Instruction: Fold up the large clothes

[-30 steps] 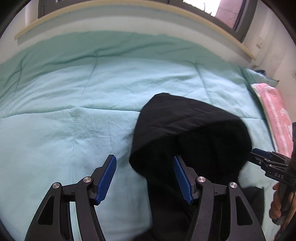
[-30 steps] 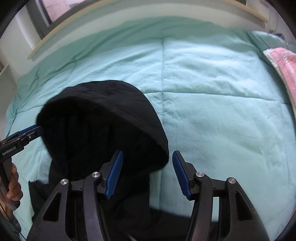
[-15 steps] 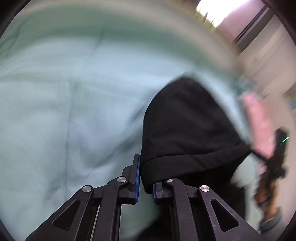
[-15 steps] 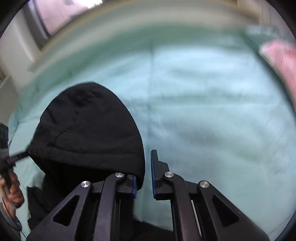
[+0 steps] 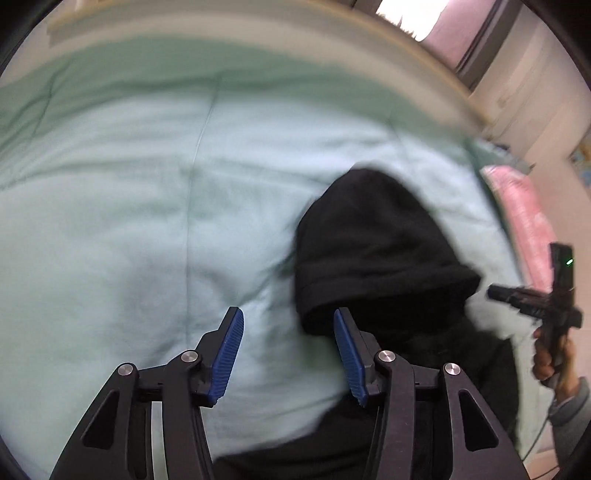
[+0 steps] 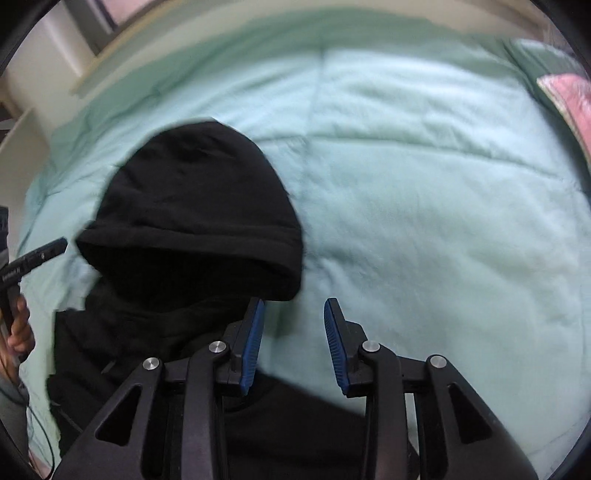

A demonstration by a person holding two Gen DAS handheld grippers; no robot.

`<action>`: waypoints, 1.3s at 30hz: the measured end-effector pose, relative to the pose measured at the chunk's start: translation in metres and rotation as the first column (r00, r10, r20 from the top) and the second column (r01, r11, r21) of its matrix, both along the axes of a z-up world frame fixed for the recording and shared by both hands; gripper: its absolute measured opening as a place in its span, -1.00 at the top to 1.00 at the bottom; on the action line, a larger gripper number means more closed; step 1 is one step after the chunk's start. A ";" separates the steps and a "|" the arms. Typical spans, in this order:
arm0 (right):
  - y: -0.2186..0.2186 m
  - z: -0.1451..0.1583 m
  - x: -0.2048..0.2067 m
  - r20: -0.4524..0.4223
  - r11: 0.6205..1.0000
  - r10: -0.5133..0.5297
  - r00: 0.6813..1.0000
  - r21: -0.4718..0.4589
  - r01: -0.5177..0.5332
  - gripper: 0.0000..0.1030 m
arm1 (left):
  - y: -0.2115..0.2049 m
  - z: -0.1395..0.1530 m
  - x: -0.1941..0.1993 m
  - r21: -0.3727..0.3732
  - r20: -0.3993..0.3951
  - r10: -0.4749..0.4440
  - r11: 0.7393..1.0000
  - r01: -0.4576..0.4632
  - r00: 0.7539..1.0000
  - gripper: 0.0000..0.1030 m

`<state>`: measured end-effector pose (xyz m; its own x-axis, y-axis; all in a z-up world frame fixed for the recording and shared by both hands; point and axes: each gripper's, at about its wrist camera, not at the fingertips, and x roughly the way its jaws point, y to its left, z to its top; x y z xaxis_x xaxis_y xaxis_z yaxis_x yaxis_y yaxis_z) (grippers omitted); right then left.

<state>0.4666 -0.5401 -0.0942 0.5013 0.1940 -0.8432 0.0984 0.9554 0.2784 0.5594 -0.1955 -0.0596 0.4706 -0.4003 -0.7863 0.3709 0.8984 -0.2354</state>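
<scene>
I'm working in a home bedroom: a bed under a mint quilt, pink bedding at its edge, a window behind.

We get two wrist fisheyes, both close, angled steeply down onto the bed. Left cam sits left of the black hoodie, right cam to its right. Both share hood, quilt, pink blanket; each catches the opposite gripper at frame edge.

Bed, mint quilt; black hoodie on it (pink pillow at edge)
</scene>
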 end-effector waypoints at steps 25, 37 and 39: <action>0.049 0.016 0.082 0.129 0.982 0.109 0.986 0.139 -0.127 0.13 | -0.073 -0.085 0.050 0.005 -0.154 -0.038 0.999 0.039 0.987 0.43; 0.120 -0.037 0.182 0.017 0.980 0.179 0.984 -0.095 -0.177 0.02 | -0.065 -0.087 0.049 -0.006 -0.134 -0.047 0.999 0.046 0.990 0.43; 0.116 -0.031 0.178 0.024 0.981 0.184 0.983 -0.068 -0.182 0.02 | -0.061 -0.086 0.047 -0.006 -0.133 -0.048 0.999 0.047 0.990 0.43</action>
<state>0.6445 -0.4241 -0.1254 0.4873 0.2303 -0.8423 -0.0874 0.9726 0.2154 0.6063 -0.2570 -0.1460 0.3423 -0.4217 -0.8397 0.3784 0.8798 -0.2875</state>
